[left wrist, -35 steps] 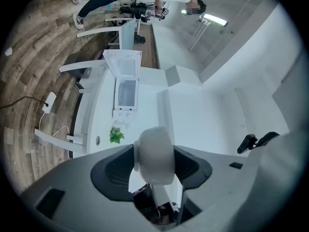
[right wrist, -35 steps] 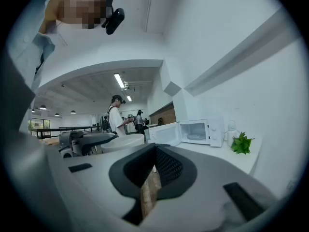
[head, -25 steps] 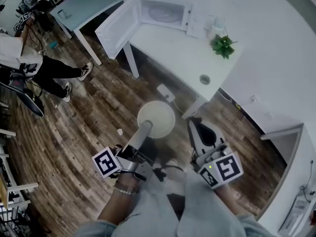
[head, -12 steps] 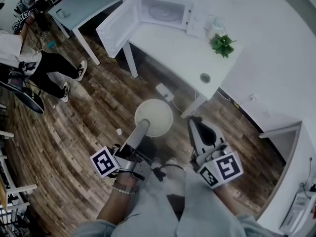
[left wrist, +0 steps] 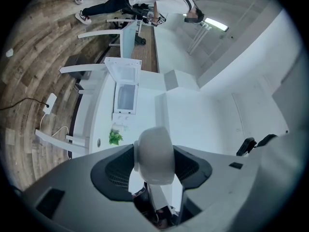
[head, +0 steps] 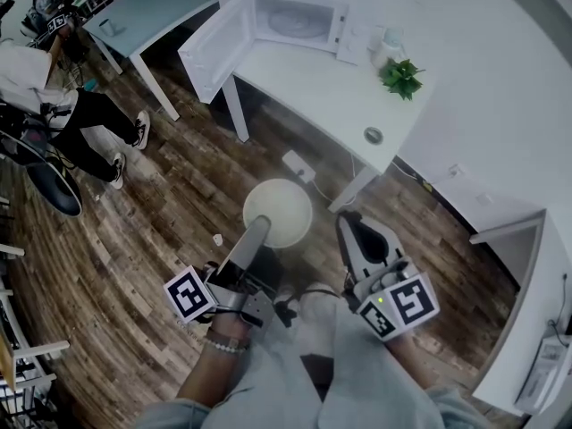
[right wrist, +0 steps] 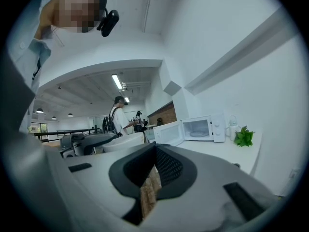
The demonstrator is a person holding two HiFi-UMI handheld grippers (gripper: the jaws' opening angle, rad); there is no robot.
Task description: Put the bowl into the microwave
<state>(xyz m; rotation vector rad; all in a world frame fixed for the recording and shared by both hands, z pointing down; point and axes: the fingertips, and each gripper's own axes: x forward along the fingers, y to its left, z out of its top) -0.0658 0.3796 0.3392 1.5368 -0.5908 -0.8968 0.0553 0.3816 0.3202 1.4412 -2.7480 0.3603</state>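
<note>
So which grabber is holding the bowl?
The left gripper: its jaws pinch the rim of the white bowl. The right gripper is shut on nothing.

The microwave (head: 299, 21) stands at the far end of the worktop (head: 304, 88), its door (head: 210, 52) swung out to the left. The plant (head: 401, 77) sits on the worktop to its right. The bowl (head: 279, 211) hangs over the floor (head: 134, 231) before the worktop, between the left gripper (head: 259, 226) fingers, the right gripper (head: 347, 224) just right of it.
</note>
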